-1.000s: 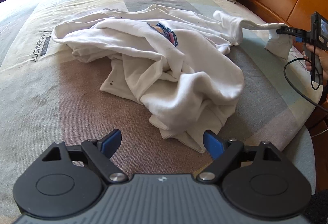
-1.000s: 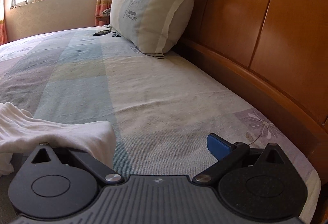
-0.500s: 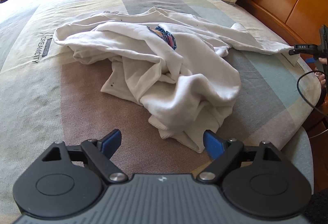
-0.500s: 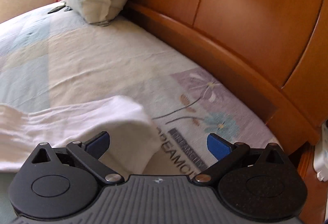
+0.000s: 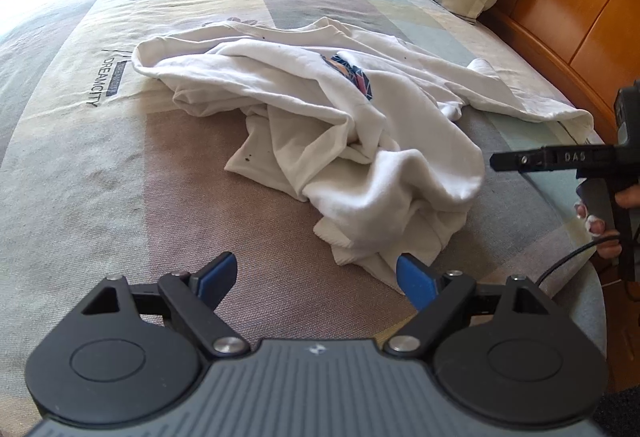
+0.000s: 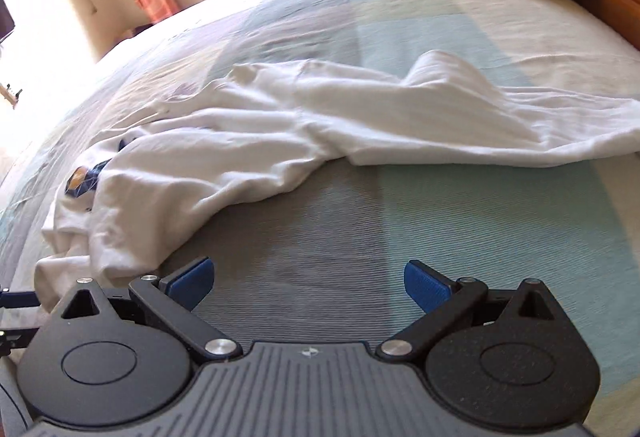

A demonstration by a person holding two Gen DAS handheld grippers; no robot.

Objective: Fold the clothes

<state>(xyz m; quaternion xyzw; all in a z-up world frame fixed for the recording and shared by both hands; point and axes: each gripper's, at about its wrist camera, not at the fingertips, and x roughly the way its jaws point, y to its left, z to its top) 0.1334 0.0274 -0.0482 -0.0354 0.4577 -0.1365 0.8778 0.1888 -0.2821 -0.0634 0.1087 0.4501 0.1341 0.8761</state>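
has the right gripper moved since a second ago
Yes. The right gripper was up by the wooden headboard holding the white shirt's sleeve; now it sits open and lower, away from the headboard, sleeve flat on the bed.

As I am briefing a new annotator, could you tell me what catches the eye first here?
A crumpled white shirt with a coloured print sprawls mid-bed, one sleeve stretched toward the wooden headboard. Both grippers, left and right, hover open and empty before it.

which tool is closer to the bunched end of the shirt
The left tool: the shirt's bunched end lies just ahead of it, while the right tool faces bare bedsheet.
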